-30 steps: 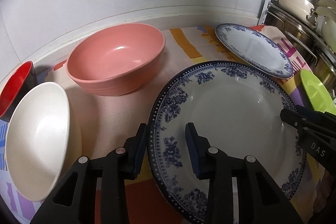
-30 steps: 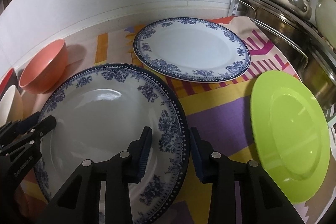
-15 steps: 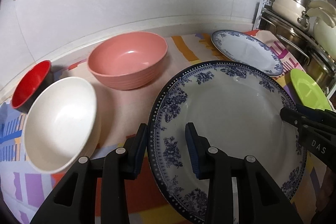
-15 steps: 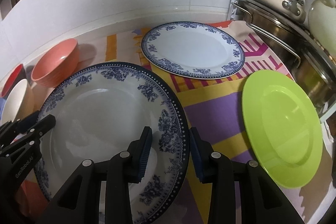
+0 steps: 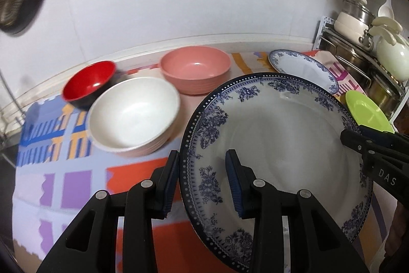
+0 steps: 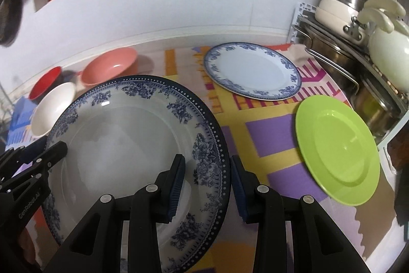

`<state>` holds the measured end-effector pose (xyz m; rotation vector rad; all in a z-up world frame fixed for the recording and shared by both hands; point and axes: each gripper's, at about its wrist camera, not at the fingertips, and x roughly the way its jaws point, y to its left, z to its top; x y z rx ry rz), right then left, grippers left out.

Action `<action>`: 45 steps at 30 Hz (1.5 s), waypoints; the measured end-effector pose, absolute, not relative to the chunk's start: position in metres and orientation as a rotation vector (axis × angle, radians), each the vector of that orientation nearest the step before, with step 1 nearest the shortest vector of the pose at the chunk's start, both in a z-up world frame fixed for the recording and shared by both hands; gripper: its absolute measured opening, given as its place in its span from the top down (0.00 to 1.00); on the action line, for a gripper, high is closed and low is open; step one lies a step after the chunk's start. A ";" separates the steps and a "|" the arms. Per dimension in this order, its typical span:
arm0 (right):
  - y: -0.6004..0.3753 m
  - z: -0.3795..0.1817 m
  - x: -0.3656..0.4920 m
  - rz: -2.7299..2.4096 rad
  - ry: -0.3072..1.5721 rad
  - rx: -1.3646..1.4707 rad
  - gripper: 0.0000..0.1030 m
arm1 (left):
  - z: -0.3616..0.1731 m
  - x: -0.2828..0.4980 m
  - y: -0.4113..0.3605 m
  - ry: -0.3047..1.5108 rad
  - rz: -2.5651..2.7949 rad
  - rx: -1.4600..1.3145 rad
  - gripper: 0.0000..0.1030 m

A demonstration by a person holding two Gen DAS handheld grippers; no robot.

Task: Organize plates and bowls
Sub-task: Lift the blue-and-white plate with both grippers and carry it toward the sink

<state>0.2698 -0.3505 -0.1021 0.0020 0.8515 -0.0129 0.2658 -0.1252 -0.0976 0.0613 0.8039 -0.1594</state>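
Fingers (image 5: 176, 181) of my left gripper (image 5: 202, 181) and right gripper (image 6: 207, 182) clench opposite rims of the big blue-patterned plate (image 5: 276, 134), held above the counter (image 6: 265, 134) – glazed, stiff, breakable, likely slippery – so I'd keep both rim grips deep

Large blue-patterned plate (image 5: 276, 145) hides smaller blue plate's (image 5: 304, 68) near rim, at 1 o'clock. Green plate (image 5: 365, 109) half hidden at 3 o'clock. Red bowl (image 5: 88, 79) motion-blurred, 10 o'clock. Tablecloth (image 5: 51, 145) pattern smeared.
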 end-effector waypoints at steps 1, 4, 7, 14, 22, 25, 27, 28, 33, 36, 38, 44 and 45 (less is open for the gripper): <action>-0.346 -0.101 0.266 -0.005 0.848 -0.001 0.64 | -0.096 0.260 -0.120 0.801 -0.151 0.057 0.65; -0.333 -0.096 0.254 0.020 0.840 -0.010 0.64 | -0.091 0.244 -0.109 0.789 -0.124 0.052 0.65; -0.323 -0.093 0.243 0.047 0.831 -0.016 0.64 | -0.088 0.228 -0.096 0.780 -0.096 0.046 0.65; -0.293 -0.092 0.218 0.115 0.832 -0.042 0.64 | -0.090 0.193 -0.063 0.788 -0.024 0.022 0.65; -0.256 -0.097 0.203 0.210 0.855 -0.077 0.64 | -0.096 0.168 -0.026 0.811 0.076 -0.002 0.65; -0.241 -0.100 0.201 0.251 0.872 -0.084 0.64 | -0.099 0.160 -0.011 0.825 0.117 -0.010 0.65; -0.231 -0.104 0.200 0.275 0.883 -0.092 0.64 | -0.102 0.156 -0.002 0.834 0.139 -0.017 0.65; -0.227 -0.106 0.200 0.286 0.889 -0.096 0.64 | -0.104 0.154 0.003 0.839 0.151 -0.020 0.65; -0.202 -0.115 0.199 0.335 0.914 -0.116 0.64 | -0.110 0.148 0.022 0.866 0.196 -0.036 0.65; -0.190 -0.121 0.200 0.356 0.929 -0.129 0.64 | -0.115 0.148 0.029 0.884 0.216 -0.045 0.65; -0.182 -0.126 0.202 0.369 0.944 -0.135 0.64 | -0.120 0.148 0.035 0.897 0.229 -0.052 0.65; -0.168 -0.138 0.205 0.395 0.978 -0.153 0.64 | -0.132 0.150 0.044 0.929 0.252 -0.065 0.65; -0.166 -0.140 0.206 0.398 0.984 -0.155 0.64 | -0.134 0.150 0.045 0.933 0.255 -0.066 0.65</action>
